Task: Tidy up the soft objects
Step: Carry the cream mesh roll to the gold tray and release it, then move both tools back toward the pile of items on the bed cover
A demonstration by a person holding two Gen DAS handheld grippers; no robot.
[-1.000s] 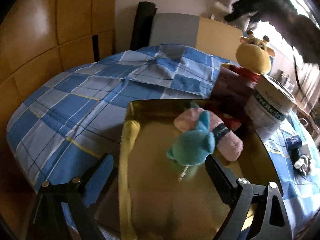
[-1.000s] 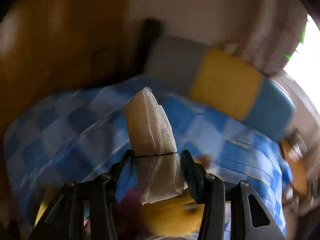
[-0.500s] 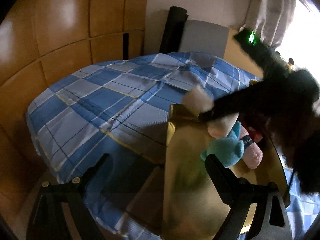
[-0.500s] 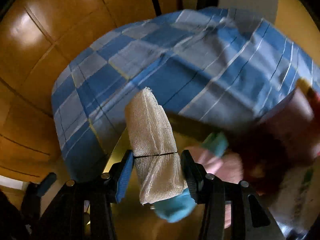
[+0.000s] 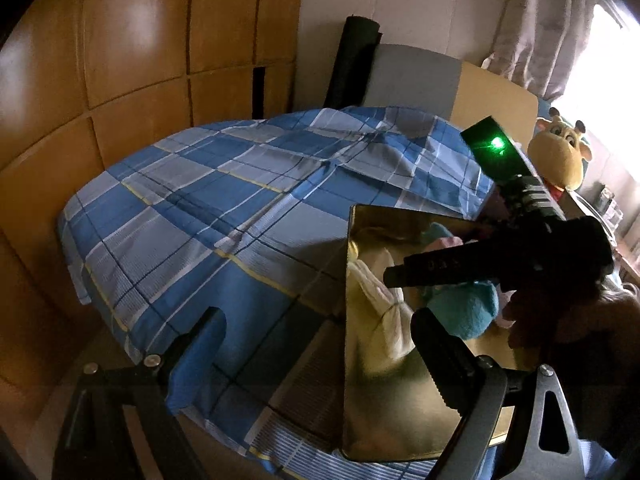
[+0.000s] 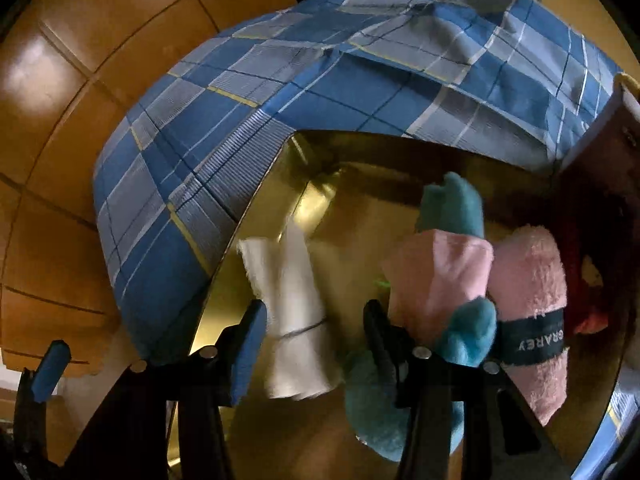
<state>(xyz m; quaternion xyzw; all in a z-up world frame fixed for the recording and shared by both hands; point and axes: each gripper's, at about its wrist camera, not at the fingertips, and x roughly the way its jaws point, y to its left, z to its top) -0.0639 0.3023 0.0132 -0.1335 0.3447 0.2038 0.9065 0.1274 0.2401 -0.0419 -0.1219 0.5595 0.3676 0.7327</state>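
Right gripper points steeply down over the gold tray, jaws opening; the white gauze roll lies between them with a visible gap to the right finger, so the pads no longer press it. The roll is blurred and lies lengthwise near the tray's left edge, its far end toward the tray's far-left corner. In the left wrist view the same roll rests on the tray under the dark body of the right gripper, which carries a green light.

Left gripper hovers at the tray's near-left corner, fingers spread wide, nothing between them.

Other contents of the tray: a teal plush toy lying over a pale pink cloth, just right of the gauze roll; a fluffy pink rolled towel with a dark band, beside them toward the tray's right edge. A yellow plush animal sits beyond the tray's far-right corner.

The tray rests on a bed with a blue checked cover, wooden panelling behind.
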